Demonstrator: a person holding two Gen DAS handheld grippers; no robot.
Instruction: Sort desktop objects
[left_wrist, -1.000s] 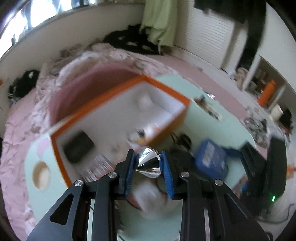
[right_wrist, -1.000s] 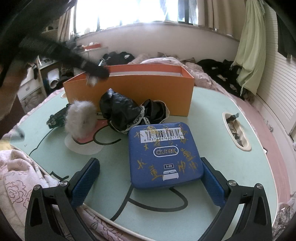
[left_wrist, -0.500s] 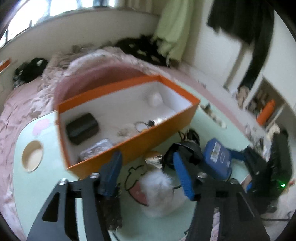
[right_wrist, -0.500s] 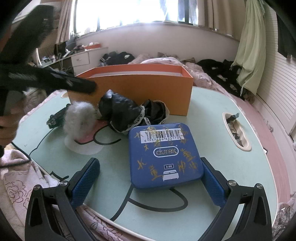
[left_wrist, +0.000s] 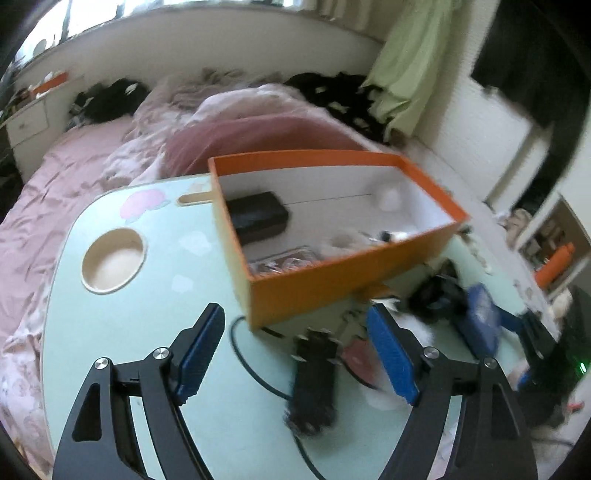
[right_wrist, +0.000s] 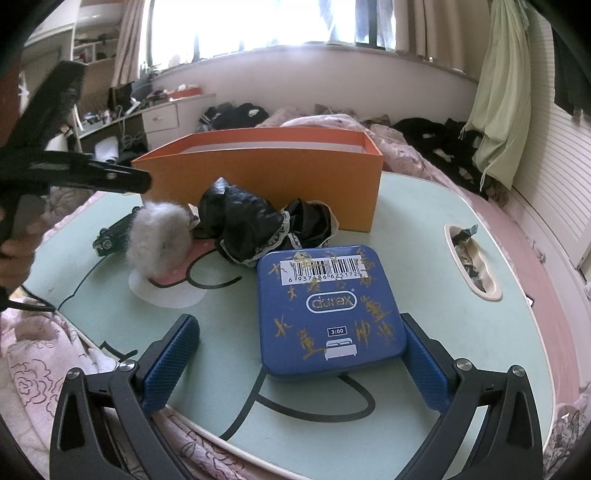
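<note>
An orange box (left_wrist: 332, 284) stands on the pale green table (left_wrist: 155, 317); it also shows in the right wrist view (right_wrist: 258, 177). It holds a black case (left_wrist: 256, 217) and small items. My left gripper (left_wrist: 295, 354) is open and empty above a dark toy car (left_wrist: 314, 384), in front of the box. My right gripper (right_wrist: 295, 365) is open around a blue tin (right_wrist: 328, 310), not touching it. A white fluffy ball (right_wrist: 159, 236), black lacy cloth (right_wrist: 258, 225) and the toy car (right_wrist: 110, 238) lie before the box.
The table has a round cup recess (left_wrist: 112, 260) at the left and an oval slot (right_wrist: 472, 262) with scraps at the right. A pink bed (left_wrist: 92, 155) lies behind. My left gripper (right_wrist: 74, 173) reaches in from the left in the right wrist view.
My left gripper held a silver cone over the box, then opened and let it go. It has pulled back and left, now over the toy car. The right gripper has not moved.
</note>
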